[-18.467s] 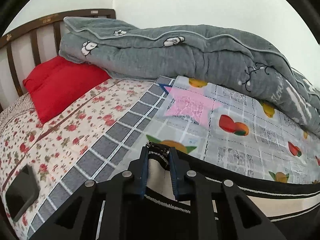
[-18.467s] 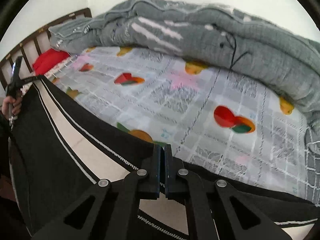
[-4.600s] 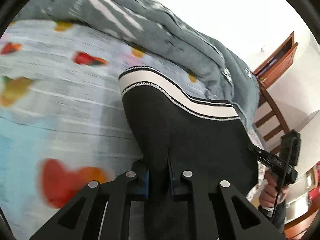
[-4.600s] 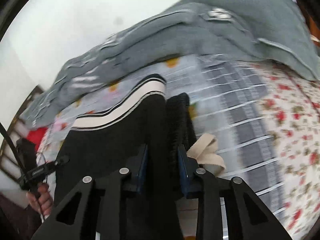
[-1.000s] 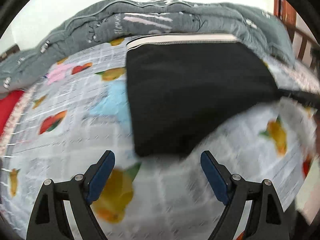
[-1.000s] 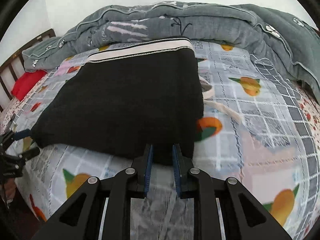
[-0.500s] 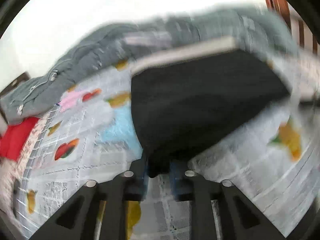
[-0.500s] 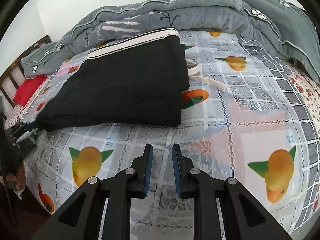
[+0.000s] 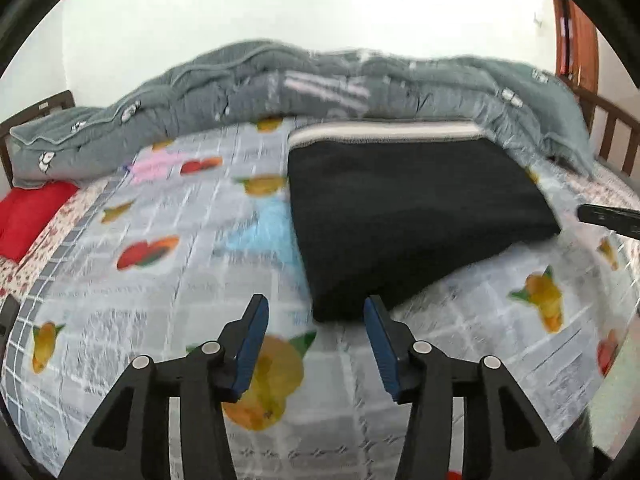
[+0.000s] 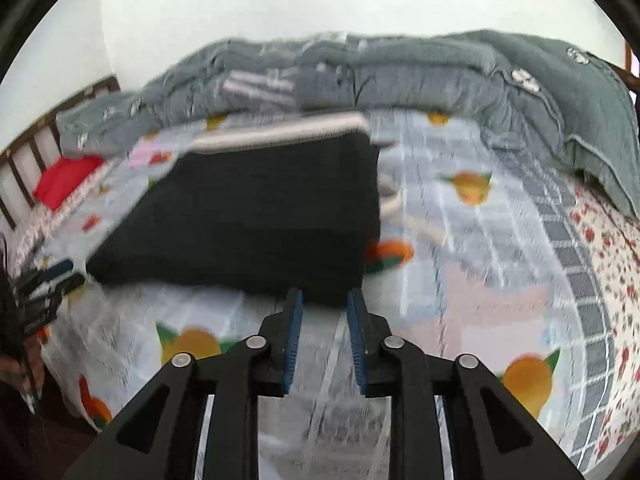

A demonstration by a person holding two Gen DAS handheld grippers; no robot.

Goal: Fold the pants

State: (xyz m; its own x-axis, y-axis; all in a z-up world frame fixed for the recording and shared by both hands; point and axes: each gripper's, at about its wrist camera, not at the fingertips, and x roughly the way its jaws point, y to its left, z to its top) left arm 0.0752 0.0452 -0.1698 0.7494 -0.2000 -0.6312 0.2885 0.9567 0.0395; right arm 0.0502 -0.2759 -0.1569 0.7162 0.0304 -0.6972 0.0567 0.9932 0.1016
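A bed (image 9: 168,280) with a fruit-print sheet fills both views, a grey quilt (image 9: 320,80) heaped along its far side and a red pillow (image 9: 24,216) at the headboard end. The black pants (image 9: 408,216) lie folded in a flat rectangle mid-bed, their striped band toward the quilt. The left claw (image 9: 316,344) is opening, empty, just short of the pants' near corner. The right claw (image 10: 323,340), narrower, is also opening and empty at the near edge.

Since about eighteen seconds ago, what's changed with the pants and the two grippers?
The black pants, then stretched long between both grippers, now lie folded into a compact rectangle on the fruit-print sheet. Both the left gripper and right gripper have let go, jaws opening, nothing between them. The grey quilt and red pillow stayed put.
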